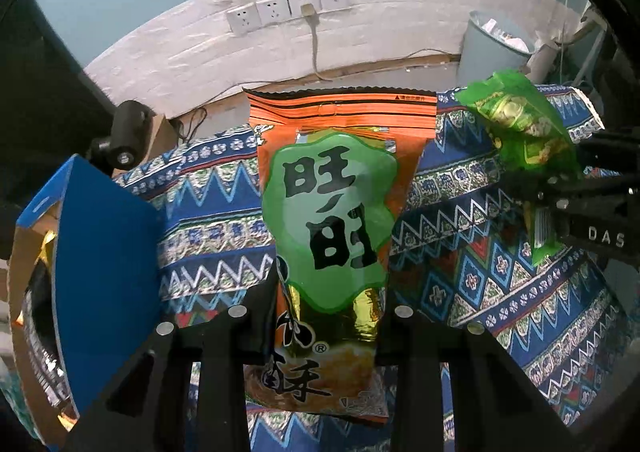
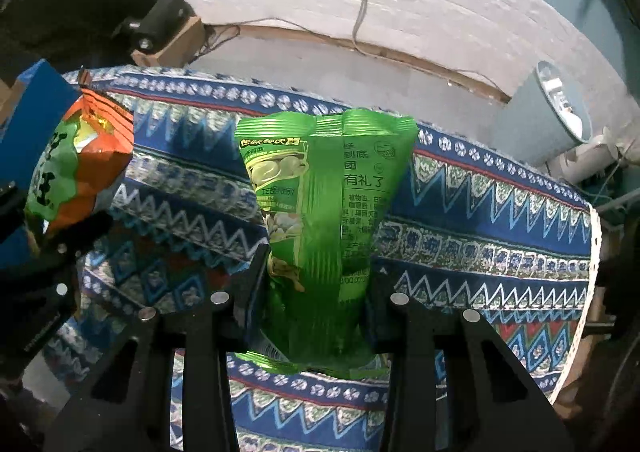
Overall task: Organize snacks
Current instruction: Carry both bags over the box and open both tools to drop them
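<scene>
My left gripper (image 1: 326,292) is shut on an orange snack bag with a green label (image 1: 336,212) and holds it upright above the patterned tablecloth (image 1: 216,220). My right gripper (image 2: 316,272) is shut on a green snack bag (image 2: 320,188), also held upright above the cloth. The green bag and the right gripper show at the right of the left wrist view (image 1: 524,132). The orange bag shows at the left of the right wrist view (image 2: 76,164).
A blue cardboard box (image 1: 104,252), open at its left side, stands at the left beside the orange bag. A grey bin (image 1: 492,48) stands on the floor beyond the table. A wall with sockets (image 1: 288,8) lies behind. The table's right edge (image 2: 592,252) drops off.
</scene>
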